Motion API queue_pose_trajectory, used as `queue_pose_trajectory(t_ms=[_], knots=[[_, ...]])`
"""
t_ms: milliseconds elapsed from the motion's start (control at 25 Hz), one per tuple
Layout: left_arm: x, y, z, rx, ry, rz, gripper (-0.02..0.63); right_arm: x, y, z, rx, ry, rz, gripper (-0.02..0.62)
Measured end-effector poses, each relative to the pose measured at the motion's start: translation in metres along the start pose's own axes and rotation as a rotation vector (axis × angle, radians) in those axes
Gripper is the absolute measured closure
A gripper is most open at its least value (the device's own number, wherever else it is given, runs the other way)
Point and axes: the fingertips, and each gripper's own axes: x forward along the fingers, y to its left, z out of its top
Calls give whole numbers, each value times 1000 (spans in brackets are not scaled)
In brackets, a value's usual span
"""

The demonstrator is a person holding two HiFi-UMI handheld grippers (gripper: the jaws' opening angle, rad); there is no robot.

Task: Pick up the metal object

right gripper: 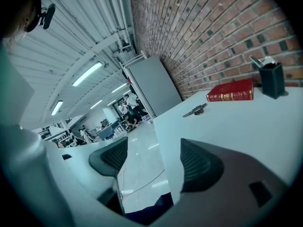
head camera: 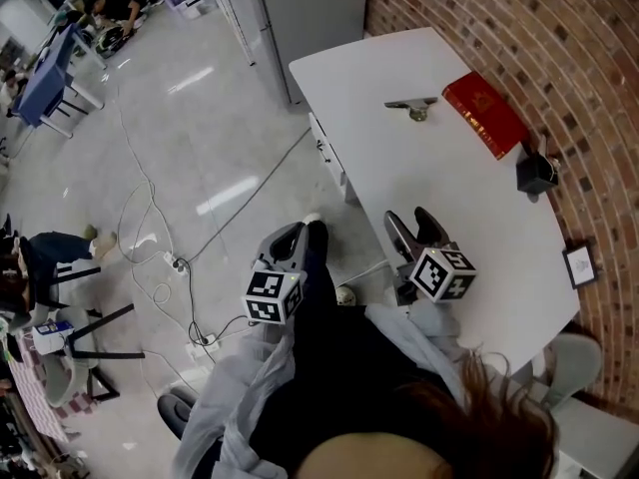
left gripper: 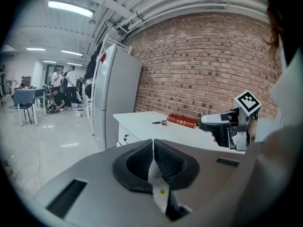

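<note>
The metal object (head camera: 412,106) is a small grey clip-like piece lying on the far part of the white table (head camera: 399,168), just left of a red book (head camera: 486,114). It also shows small in the left gripper view (left gripper: 161,122) and in the right gripper view (right gripper: 195,110). My right gripper (head camera: 412,223) is open and empty over the table's near part, well short of the metal object. My left gripper (head camera: 298,236) is shut with nothing in it, held off the table's left edge above the floor. Its pads (left gripper: 163,157) meet.
A black pen holder (head camera: 536,175) stands by the brick wall, and a small framed card (head camera: 579,264) lies nearer. A grey fridge (head camera: 300,18) stands behind the table. Cables (head camera: 160,257) trail over the floor at the left, with chairs and people farther off.
</note>
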Motion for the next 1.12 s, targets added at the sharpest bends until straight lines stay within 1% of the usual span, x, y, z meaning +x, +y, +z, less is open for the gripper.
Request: queue_pose_trajectory(t_ms=[240,400,680,800,1120], knots=[[45,7,19,40,3,-57,583,25,-20,15,39,-15,-37,247],[85,24,34,62,23,-92,583,56,-34,31,82,-31,-69,249],[156,59,77,48,44,-174,583,105,-49,62,172,-57,-143,252],[183,71,93,56,49,-211,583,122,-57,74,205,-79,-182,253],[241,90,105,77,101,-295,583,156,-78,96,284,-124,-258,258]])
